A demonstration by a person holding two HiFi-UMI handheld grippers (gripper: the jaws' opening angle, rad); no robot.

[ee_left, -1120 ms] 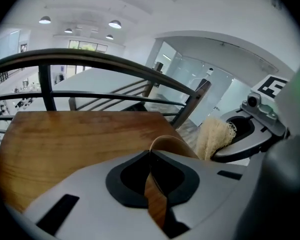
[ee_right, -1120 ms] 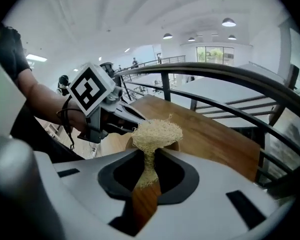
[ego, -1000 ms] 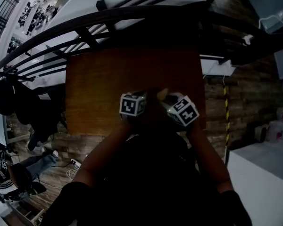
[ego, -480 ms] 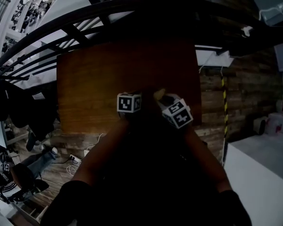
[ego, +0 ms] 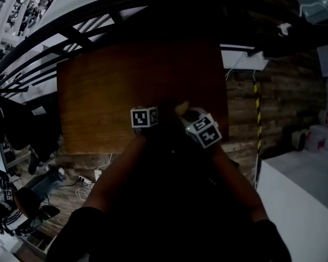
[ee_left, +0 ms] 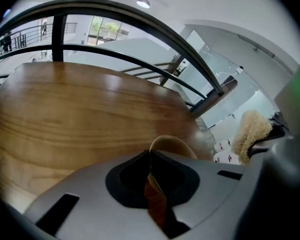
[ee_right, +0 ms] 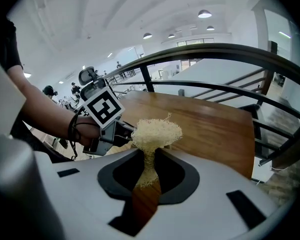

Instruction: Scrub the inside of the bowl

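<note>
left hand-held gripper (ee_left: 151,176): nipping thin tan bowl (ee_left: 174,145) rim | right hand-held gripper (ee_right: 147,176): pinching pale fibrous scrubber (ee_right: 156,132)

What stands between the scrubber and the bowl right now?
Nothing visible: the left gripper pinches the bowl by its rim, and the scrubber in the right gripper hangs beside it, only open air between.

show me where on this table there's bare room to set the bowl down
The whole wooden table is bare from the railing side to both side edges. Only the near edge is crowded: left gripper with the bowl, right gripper with the scrubber.
</note>
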